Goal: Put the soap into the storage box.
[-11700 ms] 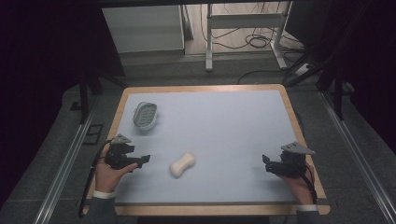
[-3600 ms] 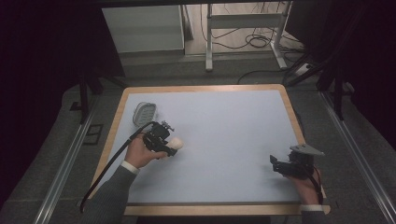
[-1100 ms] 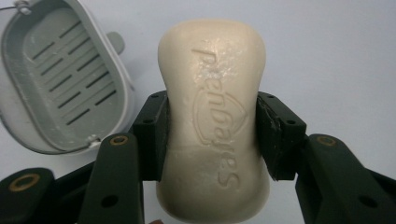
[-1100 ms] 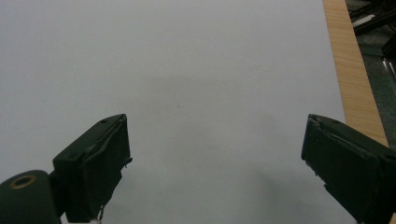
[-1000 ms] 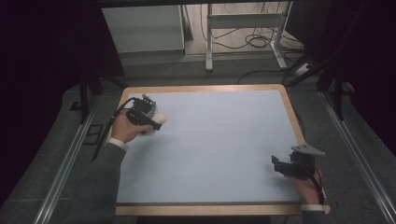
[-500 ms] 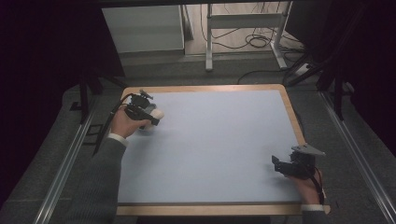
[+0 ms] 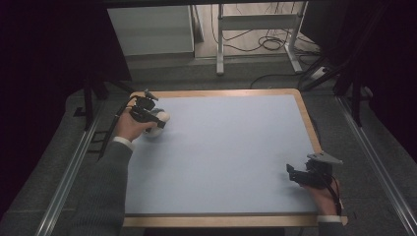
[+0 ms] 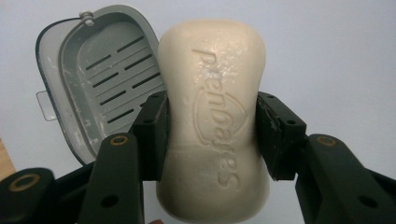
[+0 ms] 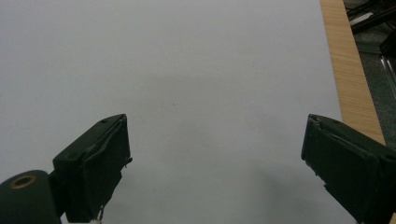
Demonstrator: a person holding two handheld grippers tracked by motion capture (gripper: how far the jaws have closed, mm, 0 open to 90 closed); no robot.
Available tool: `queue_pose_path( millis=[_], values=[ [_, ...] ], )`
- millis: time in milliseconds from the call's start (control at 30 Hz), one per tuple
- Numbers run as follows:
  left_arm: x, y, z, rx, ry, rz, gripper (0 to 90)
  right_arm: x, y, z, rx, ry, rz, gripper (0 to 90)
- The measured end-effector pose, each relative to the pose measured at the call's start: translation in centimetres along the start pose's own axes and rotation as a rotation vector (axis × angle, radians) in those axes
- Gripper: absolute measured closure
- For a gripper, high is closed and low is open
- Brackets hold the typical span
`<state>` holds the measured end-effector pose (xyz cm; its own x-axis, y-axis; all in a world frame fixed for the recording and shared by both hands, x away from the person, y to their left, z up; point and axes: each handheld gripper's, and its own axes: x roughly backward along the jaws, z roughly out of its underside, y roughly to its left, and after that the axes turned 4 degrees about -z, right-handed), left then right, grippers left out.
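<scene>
I see the pale blue, wood-rimmed table (image 7: 221, 162). At its far left corner, my left gripper (image 8: 210, 135) pinches a cream waisted bar of soap (image 8: 212, 121) by its sides just above the grey slotted plastic soap dish (image 8: 100, 88). My right gripper (image 9: 215, 163) rests near right, jaws spread, nothing between them.

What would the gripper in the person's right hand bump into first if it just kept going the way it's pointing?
Probably nothing soon. The right gripper, jaws open and empty, points across the bare pale table top; its own view shows no object ahead. Angled slightly downward, it would likely meet the table surface itself first, though depth is hard to judge.
</scene>
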<state>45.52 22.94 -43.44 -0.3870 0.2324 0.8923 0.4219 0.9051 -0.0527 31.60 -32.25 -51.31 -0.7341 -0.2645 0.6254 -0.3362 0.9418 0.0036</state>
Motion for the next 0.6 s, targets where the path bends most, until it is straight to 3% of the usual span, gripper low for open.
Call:
queue_pose_path(
  millis=[600],
  values=[
    [-1.6, 2.6, -1.0, 0.084, 0.022, -0.048, 49.5, -0.2, -0.1, 0.2, 0.001, 0.009, 0.004, 7.8]
  ],
)
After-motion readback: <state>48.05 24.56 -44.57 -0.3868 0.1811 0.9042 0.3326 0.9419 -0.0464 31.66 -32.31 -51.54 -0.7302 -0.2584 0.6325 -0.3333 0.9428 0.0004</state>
